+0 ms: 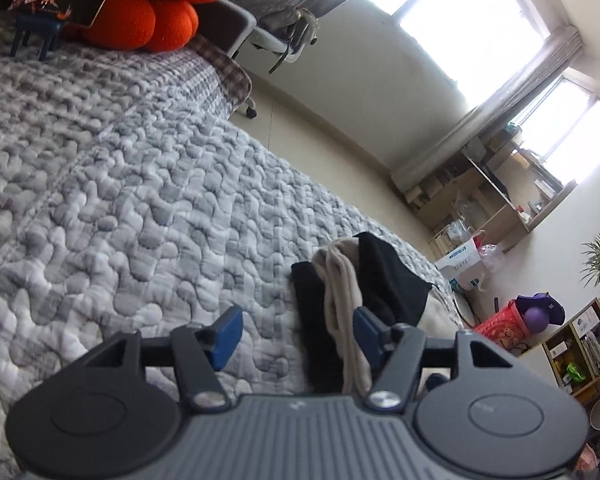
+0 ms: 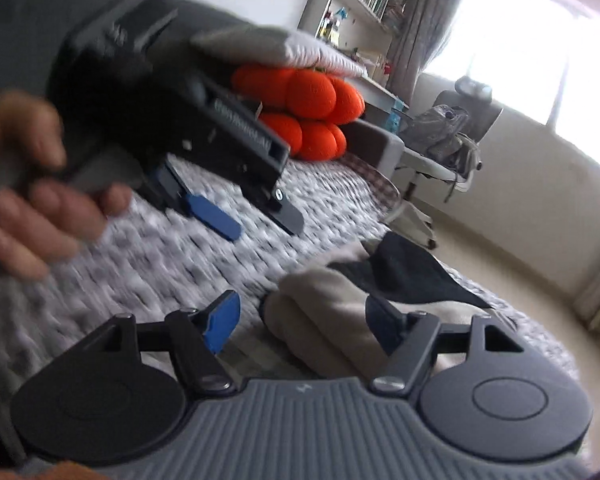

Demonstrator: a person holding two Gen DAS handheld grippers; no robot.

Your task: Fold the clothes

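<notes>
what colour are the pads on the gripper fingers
Blue pads, clearest in the left wrist view.

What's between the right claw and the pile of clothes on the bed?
Nothing visible. The right claw is open right at the beige garment, with the black garment beyond. The left claw hangs off to the side over the quilt.

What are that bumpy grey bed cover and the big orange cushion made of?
The bumpy grey-white bed cover looks like quilted, puckered cotton-type fabric with a matte finish and visible stitched seams. The lobed orange cushion seems to be fuzzy, boucle-like plush; its surface looks nubbly and unshiny.
</notes>
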